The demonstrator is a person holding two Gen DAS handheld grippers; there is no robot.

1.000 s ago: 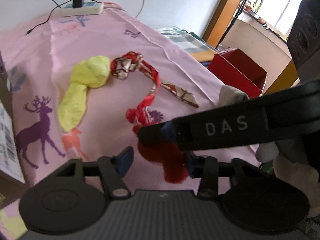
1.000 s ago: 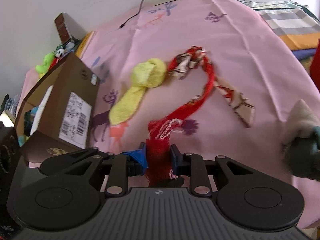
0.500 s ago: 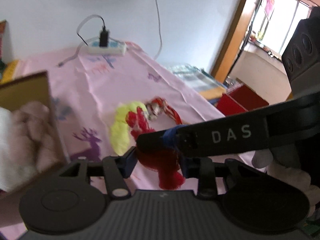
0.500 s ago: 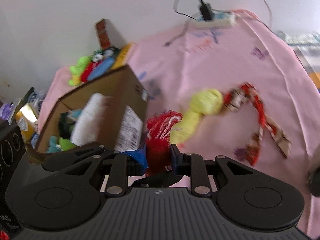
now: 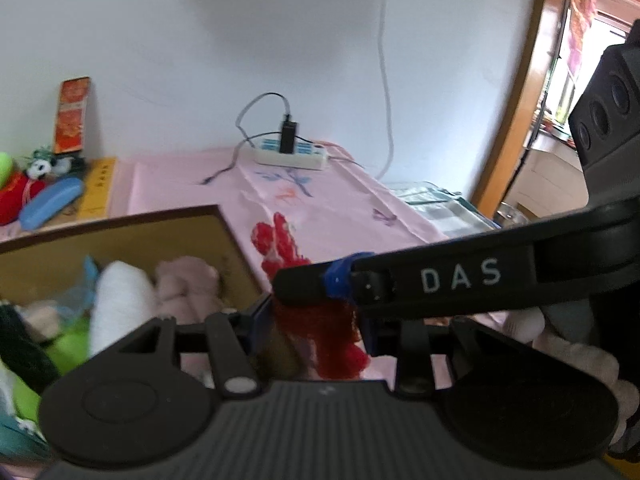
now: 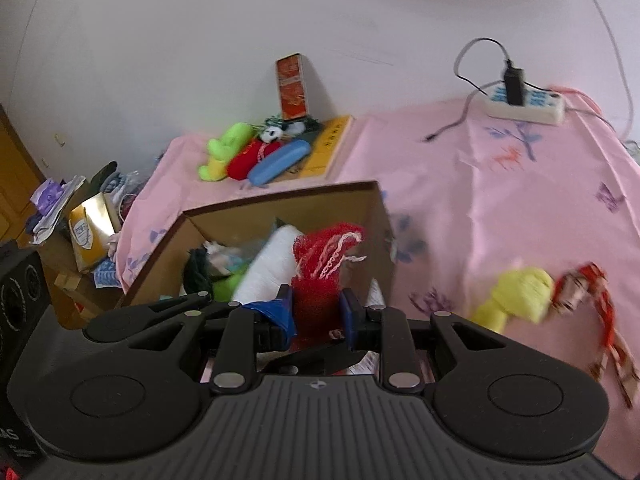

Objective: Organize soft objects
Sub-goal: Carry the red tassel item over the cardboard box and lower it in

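My right gripper is shut on a red knitted cloth and holds it above the near edge of an open cardboard box. The box holds several soft items, among them a white roll. In the left wrist view the right gripper's arm crosses in front, with the red cloth hanging between the fingers of my left gripper, which stand apart. The box lies to the left there. A yellow cloth and a red patterned scarf lie on the pink sheet.
A power strip with a plugged charger sits at the far edge by the wall. Plush toys, a blue case and a yellow book lie behind the box. Clutter stands at the left off the bed.
The right gripper lifted the red cloth off the sheet and carried it left, over the cardboard box. The left gripper rose and turned left along with it.
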